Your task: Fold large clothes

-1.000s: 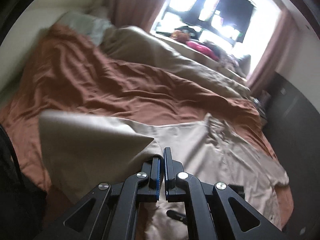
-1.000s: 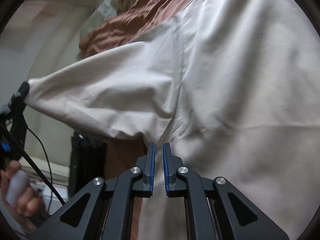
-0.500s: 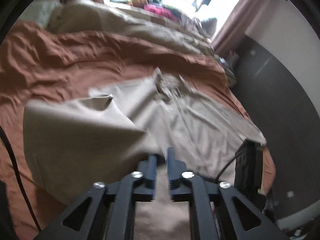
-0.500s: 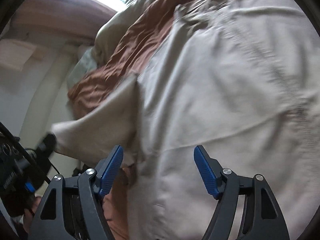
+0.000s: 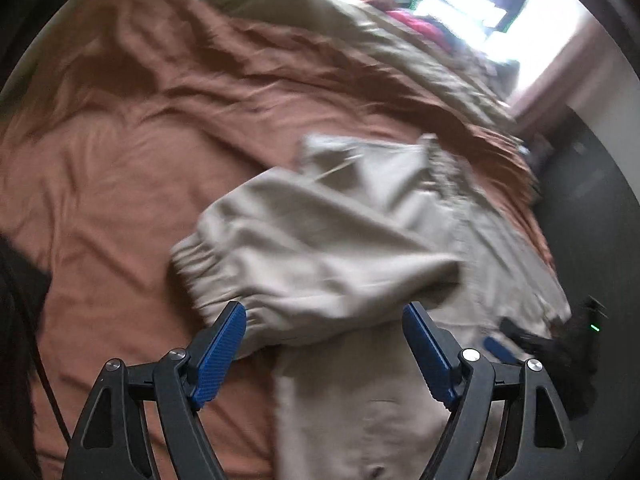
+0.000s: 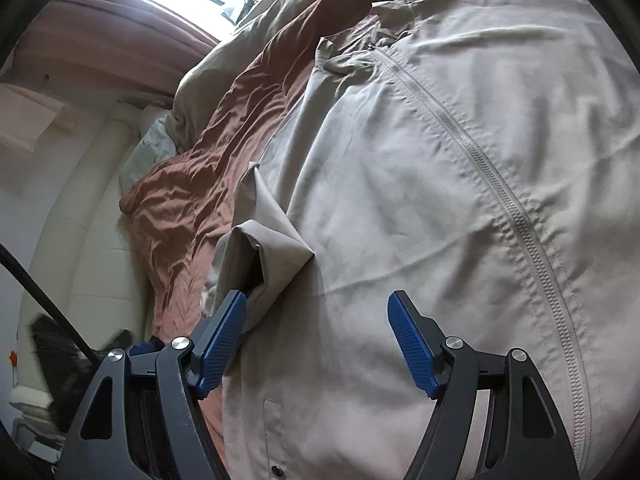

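Note:
A large beige zip jacket (image 5: 400, 420) lies spread on the bed. One of its sleeves (image 5: 312, 252), with an elastic cuff (image 5: 200, 264), lies folded across the body, blurred. My left gripper (image 5: 324, 312) hovers just behind it, its jaws opening, and the blue pads touch no cloth. My right gripper (image 6: 317, 300) stands open over the jacket front (image 6: 400, 200), left of the zipper (image 6: 516, 216). A loose sleeve fold (image 6: 260, 248) lies by its left finger. The right gripper's dark body (image 5: 560, 344) shows at the right edge of the left wrist view.
A rumpled brown sheet (image 5: 120, 160) covers the bed around the jacket. An olive duvet (image 5: 380, 40) is bunched along the far side under a bright window. A dark wall (image 5: 592, 200) bounds the right. A black cable (image 6: 40, 288) crosses the lower left.
Both grippers went from shut to open and let go of the sleeve, which dropped across the jacket. The left gripper sank toward the bed. The right one moved over the jacket front.

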`<state>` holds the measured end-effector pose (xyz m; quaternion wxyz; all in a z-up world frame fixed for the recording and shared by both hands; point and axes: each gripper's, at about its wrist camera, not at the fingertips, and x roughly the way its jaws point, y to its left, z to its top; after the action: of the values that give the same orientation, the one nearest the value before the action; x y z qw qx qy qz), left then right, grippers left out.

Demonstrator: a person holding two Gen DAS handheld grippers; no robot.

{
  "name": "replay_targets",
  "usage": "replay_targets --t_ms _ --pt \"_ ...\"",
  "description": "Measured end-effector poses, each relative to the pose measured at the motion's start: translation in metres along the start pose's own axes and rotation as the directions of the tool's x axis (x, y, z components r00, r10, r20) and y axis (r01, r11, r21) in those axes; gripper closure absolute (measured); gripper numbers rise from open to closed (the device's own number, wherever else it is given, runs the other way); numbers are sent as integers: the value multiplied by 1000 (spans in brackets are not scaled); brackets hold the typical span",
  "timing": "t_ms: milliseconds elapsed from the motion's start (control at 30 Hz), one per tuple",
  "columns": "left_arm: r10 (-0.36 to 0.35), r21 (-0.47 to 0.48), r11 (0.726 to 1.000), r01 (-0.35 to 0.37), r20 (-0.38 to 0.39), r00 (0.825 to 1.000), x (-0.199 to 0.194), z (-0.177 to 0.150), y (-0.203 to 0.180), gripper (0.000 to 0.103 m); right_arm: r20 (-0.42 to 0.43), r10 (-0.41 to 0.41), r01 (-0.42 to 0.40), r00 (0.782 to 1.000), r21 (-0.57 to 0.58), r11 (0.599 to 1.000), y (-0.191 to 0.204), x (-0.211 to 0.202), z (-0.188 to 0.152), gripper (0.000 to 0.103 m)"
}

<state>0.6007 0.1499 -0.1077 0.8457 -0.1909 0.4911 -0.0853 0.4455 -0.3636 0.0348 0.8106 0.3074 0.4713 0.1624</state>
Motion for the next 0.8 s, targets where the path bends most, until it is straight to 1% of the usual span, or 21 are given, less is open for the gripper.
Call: replay_targets --t_ms 100,200,267,300,333,367,400,433,467,533,733,800 --pt "37 -91 995 -41 -50 998 28 -7 29 22 -7 8 -8 1000 15 1000 -5 4 4 31" --pt "51 -167 984 -68 -105 993 56 -17 50 22 13 -3 2 1000 41 999 -11 4 8 31" --pt "33 -213 975 -55 -109 994 67 -21 58 24 22 1 -2 1000 63 998 -17 1 12 31" --pt "37 -222 973 -57 -90 995 68 -21 59 26 29 1 -3 1000 74 997 -20 0 13 31" --pt "48 -220 973 -63 -73 996 66 -20 58 41 32 4 -6 999 83 997 -23 -2 15 31" --pt "55 -209 975 -69 -70 996 65 -18 54 62 36 7 -10 999 91 996 -25 -4 16 31" --pt "64 -190 979 -81 -94 994 66 -15 50 64 39 9 -13 999 97 995 -28 -6 17 31" --pt "75 -166 982 -92 -106 991 64 -12 44 74 39 9 -13 999 101 995 -30 -7 17 31" --pt "93 -139 985 -106 -101 991 59 -9 38 83 41 13 -17 999 110 994 -33 -9 18 31" --pt "106 -108 988 -114 -78 991 50 -4 28 94 49 16 -22 999 126 992 -37 -14 19 31" --pt "113 -24 993 -113 10 994 7 13 -16 96 71 37 -47 997 141 989 -46 -35 21 31" --pt "107 15 994 -107 47 993 -7 22 -42 96 78 42 -53 996 143 988 -50 -42 23 31"
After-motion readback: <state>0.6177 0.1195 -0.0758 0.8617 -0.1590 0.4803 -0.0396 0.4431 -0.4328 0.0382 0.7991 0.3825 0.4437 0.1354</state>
